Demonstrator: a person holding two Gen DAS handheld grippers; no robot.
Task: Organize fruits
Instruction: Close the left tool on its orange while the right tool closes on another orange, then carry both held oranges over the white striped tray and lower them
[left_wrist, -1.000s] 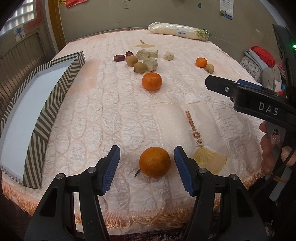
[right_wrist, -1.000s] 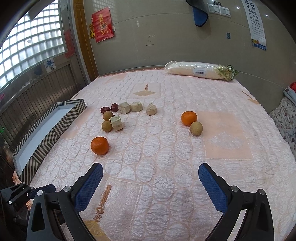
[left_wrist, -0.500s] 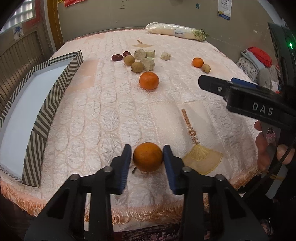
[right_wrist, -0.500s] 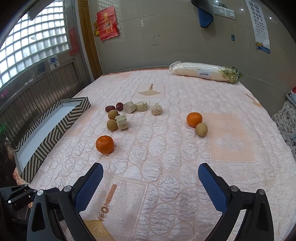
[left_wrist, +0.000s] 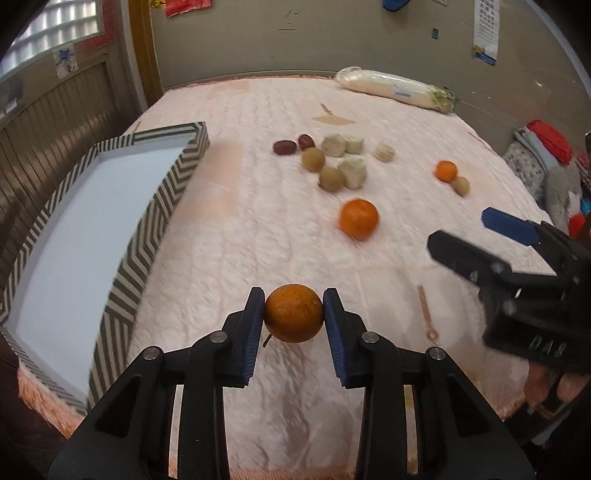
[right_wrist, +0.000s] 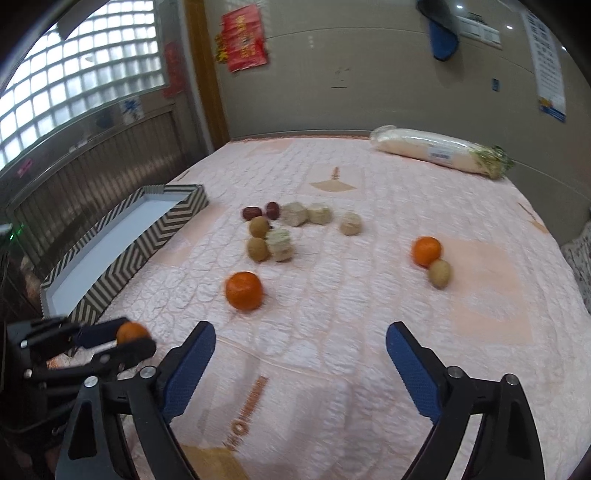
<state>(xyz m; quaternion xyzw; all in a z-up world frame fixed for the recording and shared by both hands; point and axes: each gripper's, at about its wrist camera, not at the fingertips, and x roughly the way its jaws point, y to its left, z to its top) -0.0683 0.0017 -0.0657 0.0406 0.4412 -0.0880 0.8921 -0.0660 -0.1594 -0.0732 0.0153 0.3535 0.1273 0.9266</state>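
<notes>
A: Report the left gripper (left_wrist: 294, 314).

B: Its blue pads press both sides of an orange (left_wrist: 294, 313); the fruit is clamped between them, near the front edge of the pink quilted tablecloth (left_wrist: 258, 236); whether the fruit clears the cloth cannot be told. The right wrist view confirms it: the same orange (right_wrist: 132, 332) sits between the left gripper's tips at lower left.

A: And the right gripper (right_wrist: 301, 363)?

B: Jaws stand wide and are closing; nothing lies between them; only bare cloth shows in the gap. In the left wrist view it appears at the right side (left_wrist: 491, 240), with the person's fingers (left_wrist: 546, 384) below it.

A: Location of the remaining fruit?

B: A second orange (right_wrist: 244, 290) rests ahead of the right gripper; a smaller orange (right_wrist: 427, 251) touches a brown round fruit (right_wrist: 439, 273) further right; two brown fruits (right_wrist: 258, 236), two red dates (right_wrist: 260, 211) and several pale chunks (right_wrist: 303, 215) cluster mid-table.

A: Container?

B: A striped box (left_wrist: 122, 273) with a white interior stands along the left edge; nothing is in it. A wrapped white radish (right_wrist: 439, 152) lies at the far edge.
</notes>
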